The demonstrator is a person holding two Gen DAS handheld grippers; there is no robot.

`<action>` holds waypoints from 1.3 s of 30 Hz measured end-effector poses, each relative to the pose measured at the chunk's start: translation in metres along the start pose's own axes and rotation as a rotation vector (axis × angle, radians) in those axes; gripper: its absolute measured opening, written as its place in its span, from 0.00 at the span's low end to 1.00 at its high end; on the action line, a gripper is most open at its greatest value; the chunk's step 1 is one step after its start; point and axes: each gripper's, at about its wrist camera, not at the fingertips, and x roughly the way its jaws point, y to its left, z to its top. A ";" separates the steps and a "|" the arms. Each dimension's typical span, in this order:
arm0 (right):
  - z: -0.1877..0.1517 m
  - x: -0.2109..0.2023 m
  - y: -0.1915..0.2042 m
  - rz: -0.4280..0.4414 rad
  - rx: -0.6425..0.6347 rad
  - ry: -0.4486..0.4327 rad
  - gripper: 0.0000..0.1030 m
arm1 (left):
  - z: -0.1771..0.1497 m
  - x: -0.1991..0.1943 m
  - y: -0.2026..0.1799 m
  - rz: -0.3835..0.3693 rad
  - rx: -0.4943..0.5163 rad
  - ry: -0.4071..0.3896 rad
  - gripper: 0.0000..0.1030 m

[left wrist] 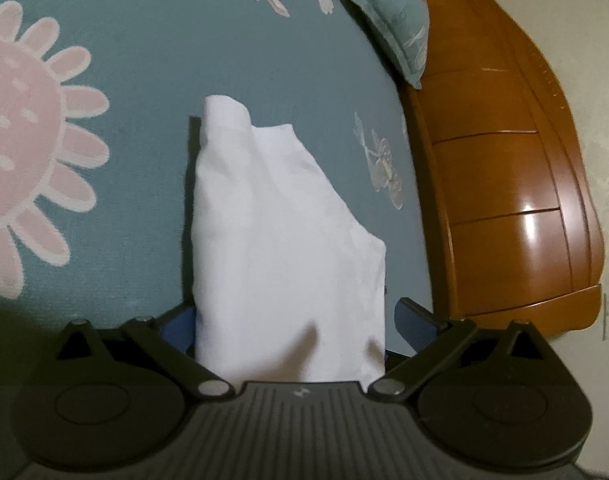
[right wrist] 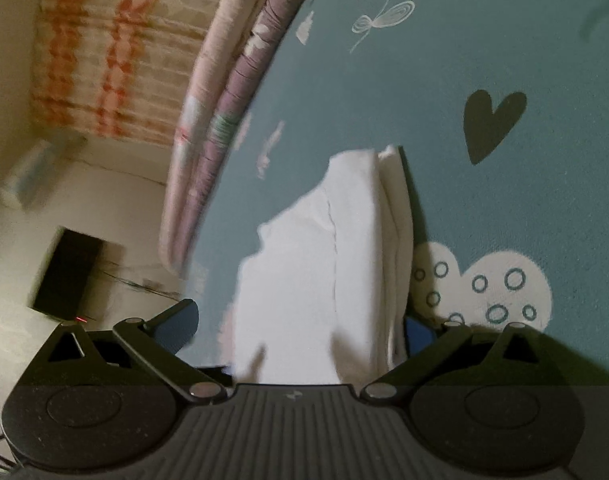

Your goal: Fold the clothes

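I see both my left gripper [left wrist: 290,320] and right gripper [right wrist: 300,324] spread wide, gripping nothing — the folded white garment [left wrist: 280,232] lies between each pair on the teal flowered bedspread [left wrist: 144,80], wooden headboard [left wrist: 504,184] beyond.

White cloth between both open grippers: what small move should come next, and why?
Probably draw both grippers back off the white cloth. It lies folded on the blue bedsheet, and the left gripper and right gripper straddle it with jaws wide, gripping nothing.
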 end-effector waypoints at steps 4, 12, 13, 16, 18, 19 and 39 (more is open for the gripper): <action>0.002 -0.014 -0.021 0.139 0.095 -0.057 0.98 | -0.001 -0.002 0.001 -0.011 0.008 -0.012 0.96; 0.000 0.015 0.013 -0.086 -0.053 0.013 1.00 | 0.008 0.008 -0.009 0.028 0.014 0.002 0.99; -0.001 0.023 0.019 -0.125 -0.083 0.026 1.00 | 0.009 0.009 -0.010 0.033 0.017 0.003 0.99; -0.004 0.036 0.031 -0.209 -0.133 0.054 1.00 | 0.006 0.007 -0.011 0.040 0.031 0.006 0.99; -0.008 0.031 0.031 -0.224 -0.117 0.065 1.00 | 0.003 0.002 -0.009 0.028 0.029 0.003 0.99; -0.010 0.026 0.030 -0.224 -0.104 0.065 1.00 | 0.001 -0.001 -0.007 0.019 0.024 -0.002 0.99; -0.024 0.031 0.035 -0.202 -0.127 0.034 1.00 | 0.003 0.003 -0.020 0.036 -0.023 0.014 0.99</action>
